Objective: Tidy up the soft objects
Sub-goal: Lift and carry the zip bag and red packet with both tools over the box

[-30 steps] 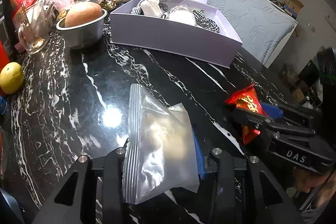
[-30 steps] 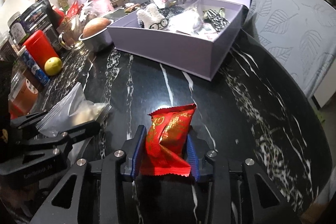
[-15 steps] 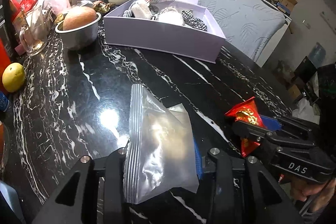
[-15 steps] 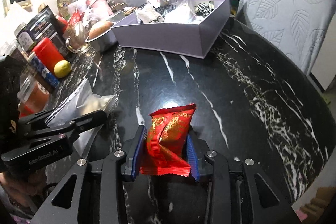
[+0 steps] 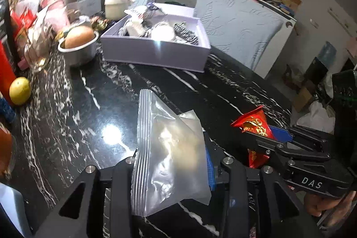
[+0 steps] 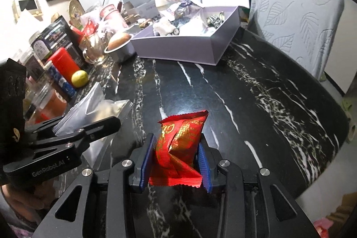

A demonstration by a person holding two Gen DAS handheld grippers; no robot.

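At the bottom centre of the left wrist view, the left hand-held gripper (image 5: 171, 162) is clamped on a clear zip bag (image 5: 165, 148): crinkled plastic with a ribbed seal along its left edge and something pale inside, held clear above the black white-veined bench (image 5: 89, 108). At the bottom centre of the right wrist view, the right hand-held gripper (image 6: 176, 160) pinches a red snack packet (image 6: 180, 144) with gold print between its blue pads; the foil is creased and twisted, its crimped ends fanning out. Farther up, in the upper middle of both views, stands the lilac box (image 6: 185, 48), filled with small soft items. Left of it sit a steel bowl (image 5: 82, 48) and a yellow fruit (image 5: 20, 90). Compared with a second ago, both grips are unchanged, while the box looks smaller and farther off, and more bench shows before it.
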